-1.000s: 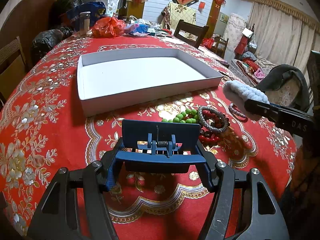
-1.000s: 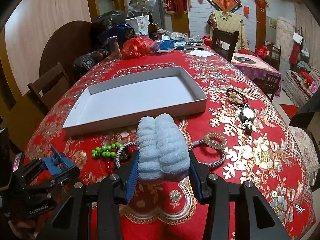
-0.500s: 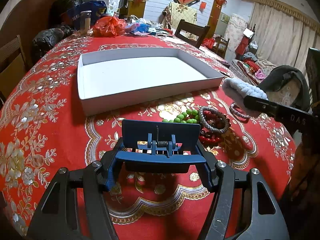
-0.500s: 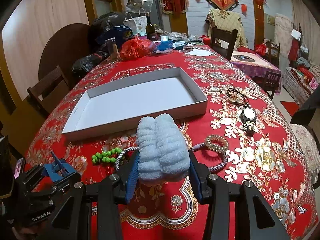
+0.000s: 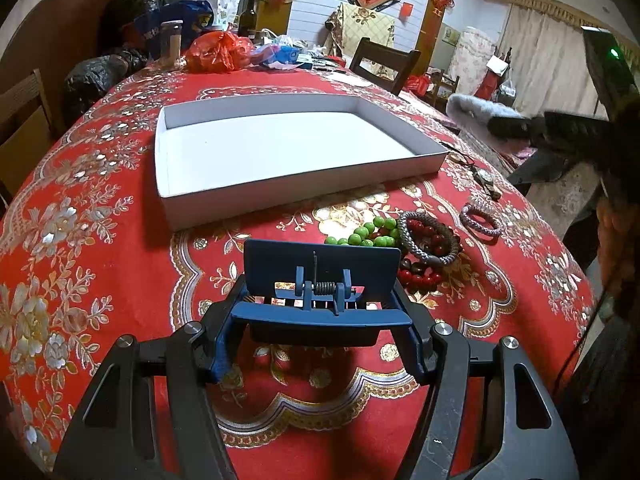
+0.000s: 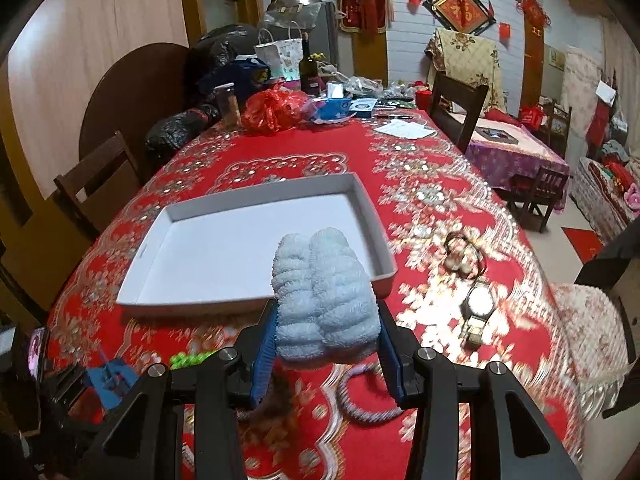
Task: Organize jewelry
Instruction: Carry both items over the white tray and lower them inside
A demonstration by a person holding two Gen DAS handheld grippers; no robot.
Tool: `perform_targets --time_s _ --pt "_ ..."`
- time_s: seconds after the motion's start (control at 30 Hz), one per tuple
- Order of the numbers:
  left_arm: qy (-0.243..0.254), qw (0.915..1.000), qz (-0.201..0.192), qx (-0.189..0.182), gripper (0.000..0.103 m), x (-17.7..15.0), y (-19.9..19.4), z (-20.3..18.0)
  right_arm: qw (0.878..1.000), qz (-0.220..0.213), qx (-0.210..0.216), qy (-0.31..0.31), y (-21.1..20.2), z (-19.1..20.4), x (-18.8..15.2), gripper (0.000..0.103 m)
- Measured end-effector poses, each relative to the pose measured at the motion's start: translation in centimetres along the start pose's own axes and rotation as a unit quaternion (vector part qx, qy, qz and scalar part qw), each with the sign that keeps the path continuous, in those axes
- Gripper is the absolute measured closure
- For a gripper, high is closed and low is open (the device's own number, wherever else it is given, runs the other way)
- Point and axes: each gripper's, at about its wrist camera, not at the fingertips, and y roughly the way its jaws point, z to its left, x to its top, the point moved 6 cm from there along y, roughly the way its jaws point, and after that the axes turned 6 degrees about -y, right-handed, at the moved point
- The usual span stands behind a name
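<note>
Jewelry pile (image 5: 404,246): a cluster on the red tablecloth, just in front of the white tray's near wall and to the right of the left gripper's load.
Green beads (image 5: 366,234): round, glossy, bright green, strung in a loose clump.
Grey bracelet (image 5: 428,238): a woven, cord-like ring lying flat over dark red beads.
Red beads (image 5: 418,274): small glossy spheres, partly under the grey ring.
Lilac bracelet (image 5: 480,220): a braided double loop, lying apart to the right of the pile.
Wristwatch (image 6: 478,308): metal, round pale face; its band runs away from the camera, toward the far end of the table.
Dark cord piece (image 6: 464,254): a thin loop with pale beads, blurred, beyond the watch.
White tray (image 5: 304,188): shallow rectangular cardboard with low straight walls and a smooth bare floor; its long axis runs across the table.
Open room: bare cloth lies left of the pile and between tray and table edge.
Left gripper (image 5: 320,332): jaws set wide, clamped on the ends of a blue plastic clip.
Blue plastic clip (image 5: 322,280): flat hinged plates with a metal coil spring, long axis crosswise between the fingers.
Right gripper (image 6: 326,344): jaws partway closed, pressing both sides of a fluffy roll, held above the tray's near right corner.
Fluffy roll (image 6: 326,300): pale blue, ribbed, soft, folded in two lobes, pointing forward.
Tablecloth (image 5: 100,248): red with gold and silver flowers.
</note>
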Motion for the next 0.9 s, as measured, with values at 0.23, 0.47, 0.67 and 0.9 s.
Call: perform_targets --time_s 0.23,0.47,0.67,0.9 --pt "-0.002 1.0 0.001 -0.002 0.038 0.0 0.0 0.0 0.999 -0.02 -0.006 0.035 1.6 -1.5 1.0 0.06" --pt "-0.008 1.0 -0.002 -0.001 0.038 0.2 -0.2 0.3 0.999 0.004 -0.01 0.046 4.2 -2.1 0.1 0.06" --pt "-0.019 0.9995 -0.02 -0.017 0.038 3.7 -1.0 0.3 0.999 0.0 0.004 0.038 4.8 -1.2 0.5 0.06" --pt "0.004 0.9991 -0.042 -0.008 0.038 9.5 0.3 0.4 1.0 -0.001 0.024 0.004 6.5 0.9 2.0 0.06"
